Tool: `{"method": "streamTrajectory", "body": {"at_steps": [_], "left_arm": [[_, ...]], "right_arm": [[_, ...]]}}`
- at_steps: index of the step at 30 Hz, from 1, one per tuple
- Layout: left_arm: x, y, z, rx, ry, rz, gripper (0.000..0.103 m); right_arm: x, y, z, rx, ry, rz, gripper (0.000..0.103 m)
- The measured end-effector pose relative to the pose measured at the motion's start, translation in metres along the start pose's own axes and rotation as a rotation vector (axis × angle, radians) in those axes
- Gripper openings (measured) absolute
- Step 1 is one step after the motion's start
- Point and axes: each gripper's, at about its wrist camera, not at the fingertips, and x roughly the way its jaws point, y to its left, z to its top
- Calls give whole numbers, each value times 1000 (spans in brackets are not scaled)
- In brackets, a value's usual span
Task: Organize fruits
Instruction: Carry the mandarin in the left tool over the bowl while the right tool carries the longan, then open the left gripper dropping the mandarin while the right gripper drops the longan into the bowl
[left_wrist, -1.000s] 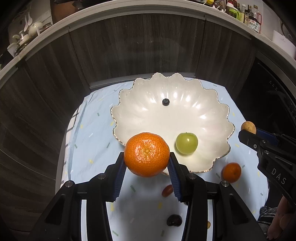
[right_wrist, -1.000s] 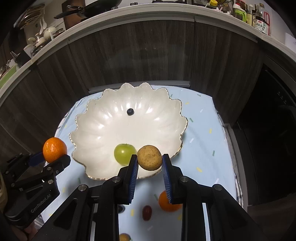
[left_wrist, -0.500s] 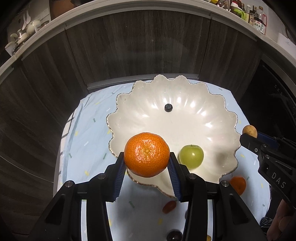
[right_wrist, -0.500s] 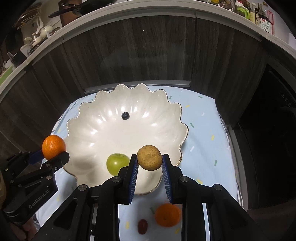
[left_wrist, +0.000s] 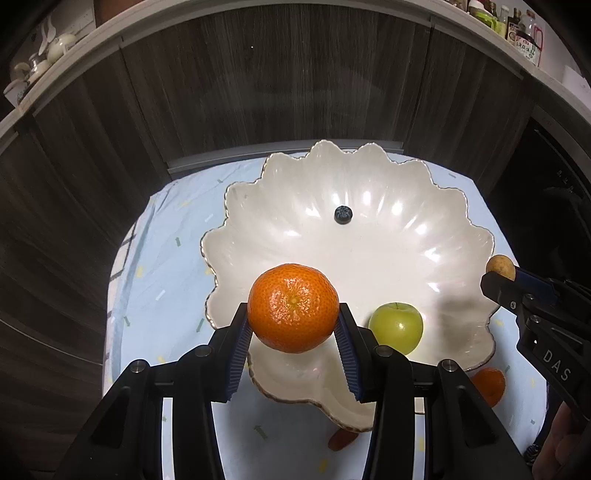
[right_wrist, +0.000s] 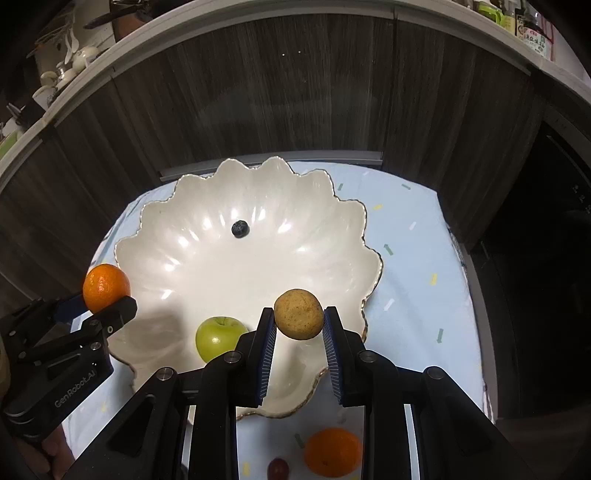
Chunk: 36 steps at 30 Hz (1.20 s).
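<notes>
A white scalloped bowl sits on a pale blue cloth. Inside it lie a green apple and a blueberry. My left gripper is shut on an orange mandarin, held over the bowl's near left rim. My right gripper is shut on a small brown round fruit, held above the bowl's near right part. A second mandarin lies on the cloth in front of the bowl.
A dark red grape lies on the cloth beside the loose mandarin. Dark wood cabinet fronts rise close behind the table. A counter with bottles and crockery runs above them. A person's hand shows at the lower right.
Both grippers have moved forward and lower, closer over the bowl, each still holding its fruit. The bowl looks larger and the loose fruits on the cloth have slid toward the bottom edge.
</notes>
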Motion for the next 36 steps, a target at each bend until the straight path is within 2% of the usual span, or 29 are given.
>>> {"method": "streamTrajectory", "body": {"at_steps": [13,14,15,16,17,18,20,23,26,29,36], "left_arm": [[10,0,-1,1,26,-1,46],[10,0,-1,0,31,0,49],[9,-1,-2,2,25,6,52],[7,-1,-2,2,19,12,61],[4,-1,-1,2,8,22,67],[3,-1,0,2,1,27,68],[0,0,1,5,-4,32,69],[-2,0,2,6,-8,37,69],[-5,0,2,2,-15,45,77],[-10,0,2,0,-26,55,85],[-24,-1,-1,-3,-39,66,88]], "right_arm": [[13,0,-2,5,27,-15,27],[13,0,-2,5,27,-18,28],[13,0,-2,4,31,-22,32],[13,0,-2,6,34,-23,36],[13,-1,-2,11,35,-27,46],[12,-2,-2,15,30,-33,53],[8,-3,-2,18,18,-47,55],[5,-4,-2,21,12,-54,65],[1,-5,-1,21,-1,-72,76],[-5,-5,-2,24,-15,-89,79],[-17,-6,-4,30,-27,-91,79]]}}
